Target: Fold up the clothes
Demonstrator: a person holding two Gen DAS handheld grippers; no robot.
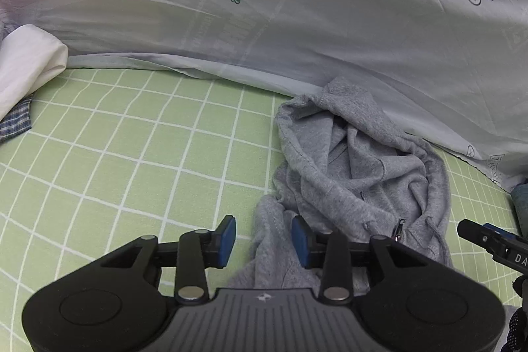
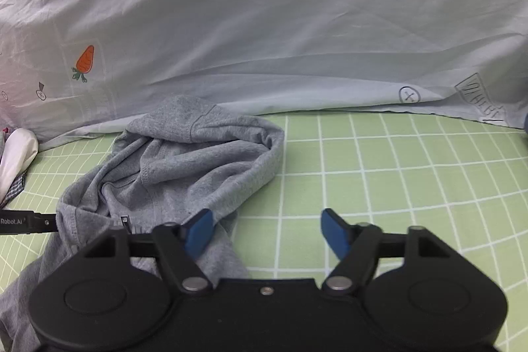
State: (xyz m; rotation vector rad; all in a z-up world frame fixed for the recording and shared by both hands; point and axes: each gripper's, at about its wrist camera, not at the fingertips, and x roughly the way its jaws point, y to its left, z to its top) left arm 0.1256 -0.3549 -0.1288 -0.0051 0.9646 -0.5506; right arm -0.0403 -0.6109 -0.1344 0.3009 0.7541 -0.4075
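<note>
Grey and crumpled, the hoodie [image 1: 356,174] lies in a heap on our green checked sheet [image 1: 132,154], its far edge against the pale carrot-print duvet [image 1: 297,22]. Our left gripper [image 1: 264,240] stands parted, a strip of grey fabric running between its blue pads. Our right gripper [image 2: 265,233] gapes wide over bare sheet, its left pad just touching the hoodie's edge.

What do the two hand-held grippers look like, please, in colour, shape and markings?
Both are matte black, with a wide body rounded at each side, silver pivot pins on the linkage bars and blue pads on the fingers. The left hand-held gripper has a ribbed grey centre panel with a small white logo. The right hand-held gripper has a plain black centre with one screw.
</note>
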